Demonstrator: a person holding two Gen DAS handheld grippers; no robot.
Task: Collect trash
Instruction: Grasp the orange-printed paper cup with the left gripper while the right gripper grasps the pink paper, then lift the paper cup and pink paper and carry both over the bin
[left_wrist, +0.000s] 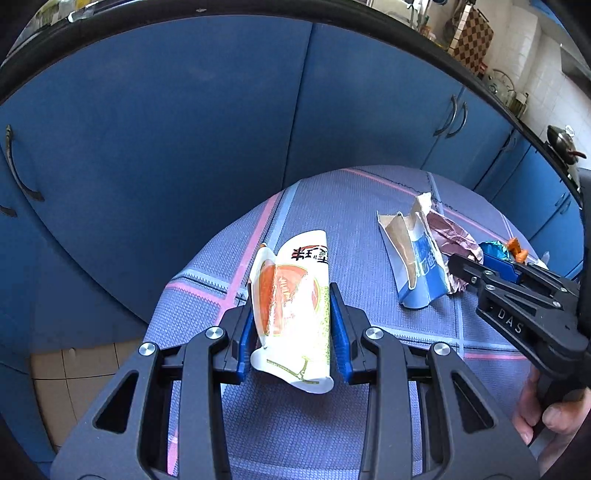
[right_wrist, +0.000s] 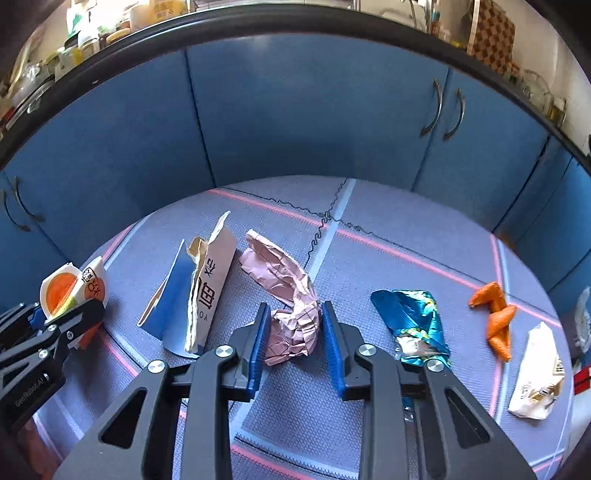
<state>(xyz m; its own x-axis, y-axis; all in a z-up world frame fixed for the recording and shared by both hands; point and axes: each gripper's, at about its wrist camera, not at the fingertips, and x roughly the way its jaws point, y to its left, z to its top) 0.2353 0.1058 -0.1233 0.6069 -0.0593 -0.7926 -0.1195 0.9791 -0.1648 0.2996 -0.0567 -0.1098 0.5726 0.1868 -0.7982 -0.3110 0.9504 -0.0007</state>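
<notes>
My left gripper (left_wrist: 293, 314) is shut on a white and orange wrapper (left_wrist: 295, 295), which stands tilted between the blue pads above the mat. In the right wrist view that gripper (right_wrist: 70, 314) sits at the far left with the same wrapper (right_wrist: 66, 291). My right gripper (right_wrist: 294, 317) is shut on a crumpled pink paper (right_wrist: 291, 310) lying on the mat, with both pads against its near end. From the left wrist view, the right gripper (left_wrist: 476, 264) reaches in from the right to the pink paper (left_wrist: 450, 229).
On the purple mat (right_wrist: 388, 240) lie a torn blue and white carton (right_wrist: 199, 302), a teal foil wrapper (right_wrist: 413, 325), orange scraps (right_wrist: 496, 317) and a white packet (right_wrist: 535, 376). Blue cabinet doors (right_wrist: 295, 110) stand close behind. A hand (left_wrist: 546, 417) holds the right gripper's handle.
</notes>
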